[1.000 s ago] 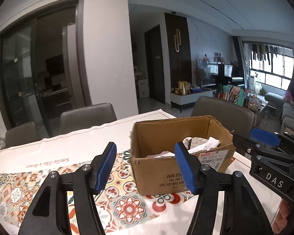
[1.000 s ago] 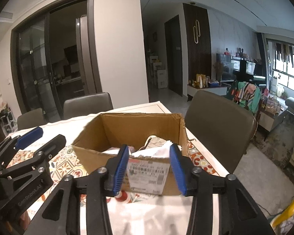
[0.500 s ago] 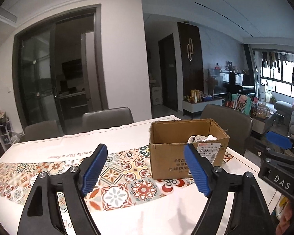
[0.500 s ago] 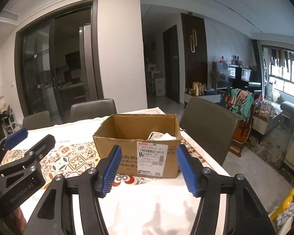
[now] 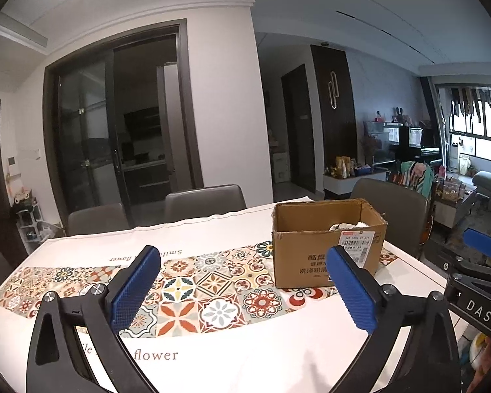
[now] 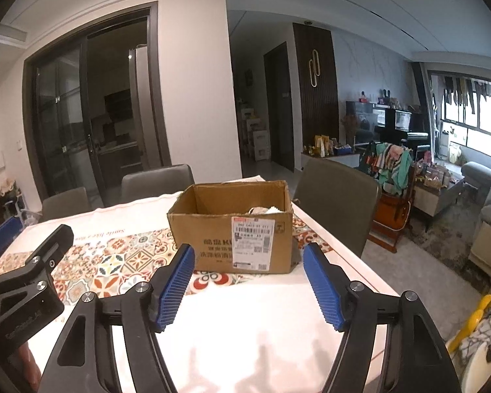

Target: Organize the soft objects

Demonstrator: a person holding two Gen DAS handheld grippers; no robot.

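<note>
**A:** From where I stood, the left gripper (image 5: 242, 286) had its jaws opening wide, blue pads far apart, and nothing sat between them, only the tablecloth (image 5: 232, 350) under it.

**B:** And the other one?

**A:** The right gripper (image 6: 248, 286) was opening too, its pads (image 6: 176, 283) parted less widely, and equally empty. Both hung above the near part of the table, side by side, pointing slightly downward at the cardboard box (image 6: 219, 232).

**B:** Were they touching the box?

**A:** No, both stood clear of it. The box sat upright and open-topped on the patterned tile strip (image 5: 193, 290) that ran across the white cloth, over towards the table's right end.

**B:** Where were the soft things, then?

**A:** Inside the box. I could see a pale crumpled bundle of soft items (image 6: 266, 210) just peeking above the rim on its right side. What exactly it was, I could not tell.

**B:** Anything else about the box?

**A:** A white shipping label (image 6: 252, 242) was stuck on the face towards the grippers. Grey chairs (image 6: 337, 203) stood round the far and right edges of the table.
</note>
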